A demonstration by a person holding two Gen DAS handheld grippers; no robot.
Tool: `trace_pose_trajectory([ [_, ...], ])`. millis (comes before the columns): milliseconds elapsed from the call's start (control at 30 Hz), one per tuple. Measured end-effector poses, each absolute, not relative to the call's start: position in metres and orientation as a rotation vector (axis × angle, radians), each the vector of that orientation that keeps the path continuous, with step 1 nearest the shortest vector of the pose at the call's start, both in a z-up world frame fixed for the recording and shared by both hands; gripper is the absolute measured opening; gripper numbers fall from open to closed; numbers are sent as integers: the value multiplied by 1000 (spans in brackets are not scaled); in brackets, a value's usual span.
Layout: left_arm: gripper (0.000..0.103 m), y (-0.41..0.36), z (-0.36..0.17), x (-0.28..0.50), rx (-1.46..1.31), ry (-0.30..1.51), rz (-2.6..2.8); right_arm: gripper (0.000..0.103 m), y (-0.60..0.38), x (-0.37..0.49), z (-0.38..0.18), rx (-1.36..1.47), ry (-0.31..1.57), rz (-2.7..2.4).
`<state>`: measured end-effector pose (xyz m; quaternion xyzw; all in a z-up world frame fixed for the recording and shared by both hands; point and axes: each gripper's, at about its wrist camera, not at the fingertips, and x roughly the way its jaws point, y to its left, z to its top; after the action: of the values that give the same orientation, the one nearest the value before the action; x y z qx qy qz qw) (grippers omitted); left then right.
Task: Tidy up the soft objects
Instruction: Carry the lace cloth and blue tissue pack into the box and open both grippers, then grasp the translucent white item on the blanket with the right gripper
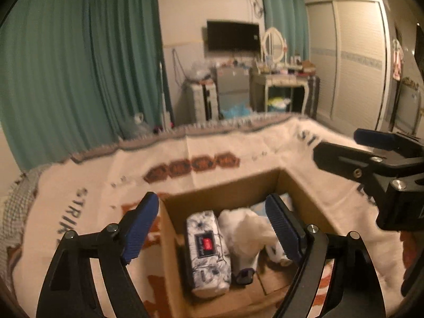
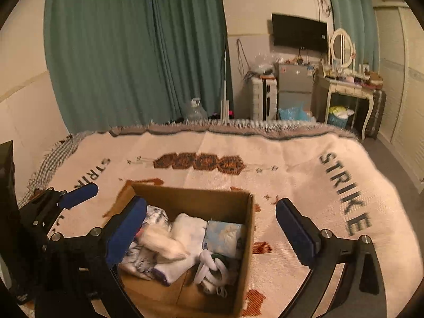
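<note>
An open cardboard box (image 1: 222, 190) (image 2: 193, 198) sits on the bed blanket. Inside lie a floral tissue pack with a red label (image 1: 208, 249), partly hidden in the right wrist view (image 2: 156, 216), a white plush or sock bundle (image 1: 246, 228) (image 2: 182, 235), a light blue tissue pack (image 2: 224, 237) and a white looped item (image 2: 212, 267). My left gripper (image 1: 216, 228) is open and empty above the box. My right gripper (image 2: 212, 234) is open and empty above the box; it also shows at the right of the left wrist view (image 1: 344, 148).
The cream blanket (image 2: 291, 159) with "STRIKE" lettering covers the bed. Beyond the bed's far edge stand green curtains (image 2: 119, 53), a small fridge (image 2: 295, 90), a dressing table with mirror (image 2: 344, 84) and a wardrobe (image 1: 352, 58).
</note>
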<state>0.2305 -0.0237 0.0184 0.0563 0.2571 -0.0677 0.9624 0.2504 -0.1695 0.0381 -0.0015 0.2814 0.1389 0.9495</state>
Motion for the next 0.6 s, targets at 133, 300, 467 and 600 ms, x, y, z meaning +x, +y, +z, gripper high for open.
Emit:
trace_pose_trajectory([
  [133,86,-18,63,186,121,417,-134,99,-174,203,91,-31,500,268],
  [300,93,0,109,127,100,311,-111,103,-175,138,137,-68,431,255],
  [467,94,23,119,83,67,315,-113,103,-173,83,149,-104,433,249],
  [600,94,35,96,62,73,365,-102,103,-167,56,130,-114,463,252],
])
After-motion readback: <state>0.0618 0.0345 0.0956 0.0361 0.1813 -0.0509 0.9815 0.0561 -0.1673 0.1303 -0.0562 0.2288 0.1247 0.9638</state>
